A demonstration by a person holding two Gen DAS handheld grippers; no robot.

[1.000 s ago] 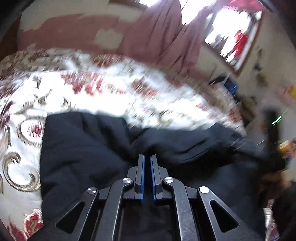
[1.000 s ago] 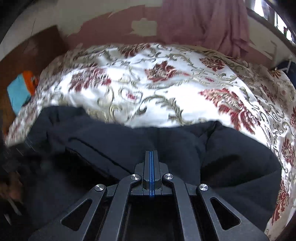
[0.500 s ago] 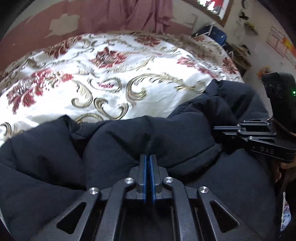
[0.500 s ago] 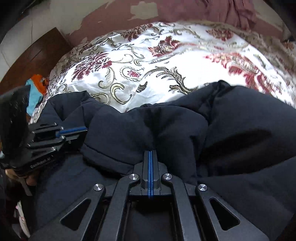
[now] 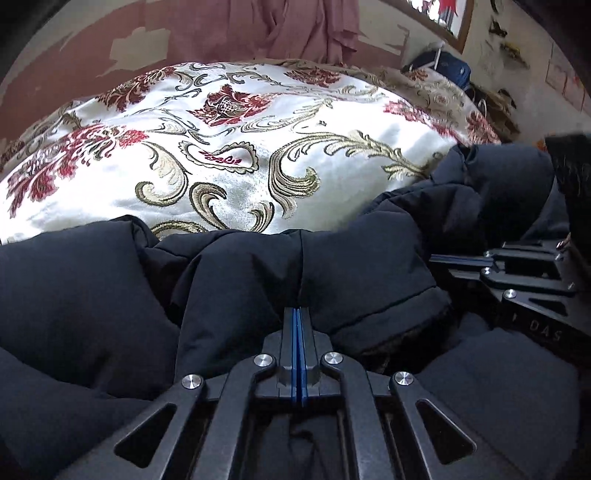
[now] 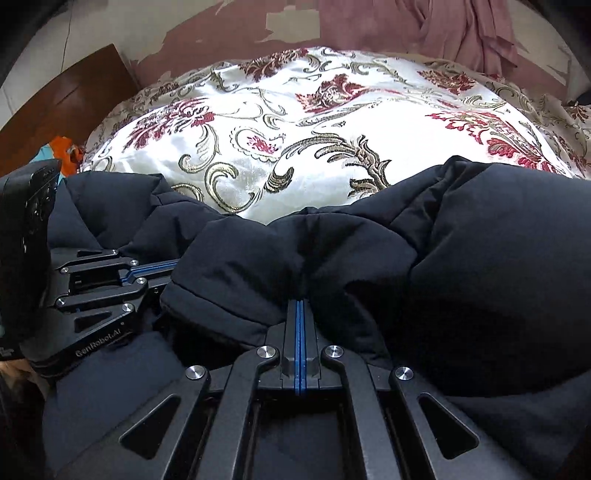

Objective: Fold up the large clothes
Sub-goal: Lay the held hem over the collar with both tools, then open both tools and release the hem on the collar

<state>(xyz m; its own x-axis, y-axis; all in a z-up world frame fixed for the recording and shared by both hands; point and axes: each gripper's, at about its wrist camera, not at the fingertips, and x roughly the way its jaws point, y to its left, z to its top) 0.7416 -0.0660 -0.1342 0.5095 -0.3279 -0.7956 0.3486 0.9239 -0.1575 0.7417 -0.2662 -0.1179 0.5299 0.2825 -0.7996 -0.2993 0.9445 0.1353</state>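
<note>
A dark navy padded jacket (image 5: 258,280) lies bunched along the near edge of the bed, on a cream bedspread (image 5: 236,177) patterned with red flowers and gold scrolls. The left tongs (image 5: 297,314) are clenched on a fold of the jacket; the blue-lined pads meet with cloth pinched at their tips, and the fabric puckers upward from that spot. The right tongs (image 6: 300,306) are clenched on the jacket too, with a cuff-like hem bulging just to their left. Each tool shows in the other's view: the right tongs (image 5: 458,260) enter from the right side and bite into the same garment near the left pair. Behind the far edge of the bed hangs a pink curtain (image 5: 295,29) against a peeling wall (image 6: 221,33)
</note>
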